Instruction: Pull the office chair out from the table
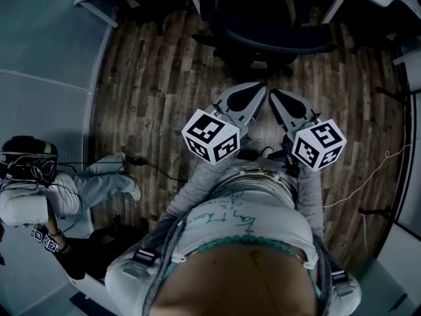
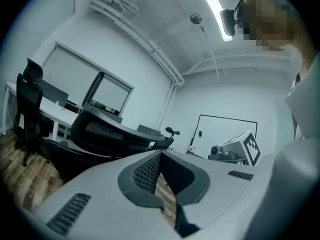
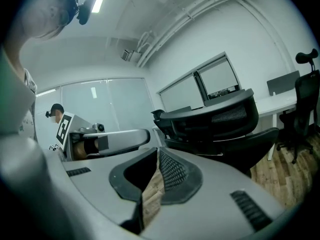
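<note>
- The office chair [image 1: 263, 35] stands on the wood floor [image 1: 151, 91] ahead of the person, with its black mesh back toward them and its seat toward the white table [image 3: 282, 104].
- The left gripper [image 1: 261, 89] and right gripper [image 1: 273, 92] are held side by side in front of the person's body, tips nearly meeting and pointing at the chair back, clearly short of it.
- In the left gripper view, the left gripper's jaws are pressed together with nothing between them. Only a sliver of floor shows behind the closed tips.
- The right gripper view shows the same: the right gripper's jaws are pressed together and hold nothing.
- Neither gripper touches the chair.
- A 2nd black chair [image 2: 27, 104] stands farther along the table.
- Another person [image 1: 39, 189] sits on the floor at the head view's left, with a black cable [image 1: 158, 166] trailing beside them.
</note>
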{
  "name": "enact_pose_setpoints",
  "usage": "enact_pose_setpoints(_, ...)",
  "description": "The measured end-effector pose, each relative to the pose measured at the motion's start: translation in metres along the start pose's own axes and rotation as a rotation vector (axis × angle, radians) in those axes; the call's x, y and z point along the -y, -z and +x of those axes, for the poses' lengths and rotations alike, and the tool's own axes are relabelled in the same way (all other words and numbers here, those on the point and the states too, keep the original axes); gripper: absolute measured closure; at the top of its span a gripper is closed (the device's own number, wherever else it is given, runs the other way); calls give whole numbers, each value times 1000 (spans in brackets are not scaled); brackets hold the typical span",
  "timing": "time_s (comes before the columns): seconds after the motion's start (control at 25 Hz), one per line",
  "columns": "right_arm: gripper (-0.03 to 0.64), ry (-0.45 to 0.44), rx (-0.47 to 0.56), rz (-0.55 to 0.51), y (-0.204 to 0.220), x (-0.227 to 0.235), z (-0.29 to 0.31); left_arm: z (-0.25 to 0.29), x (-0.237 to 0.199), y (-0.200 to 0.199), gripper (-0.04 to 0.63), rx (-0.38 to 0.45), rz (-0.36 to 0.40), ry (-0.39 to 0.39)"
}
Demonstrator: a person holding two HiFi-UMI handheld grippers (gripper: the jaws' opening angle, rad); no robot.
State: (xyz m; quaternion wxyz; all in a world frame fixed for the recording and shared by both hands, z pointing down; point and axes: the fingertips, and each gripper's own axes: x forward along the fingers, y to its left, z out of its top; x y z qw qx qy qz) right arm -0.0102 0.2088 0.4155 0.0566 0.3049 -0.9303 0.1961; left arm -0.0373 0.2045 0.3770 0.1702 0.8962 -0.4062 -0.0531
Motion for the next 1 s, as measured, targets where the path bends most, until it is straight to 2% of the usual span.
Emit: enact_pose_setpoints(1.0, 589, -11, -56, -73, 6, -8, -2, -6, 0, 9, 584, -14, -35, -30)
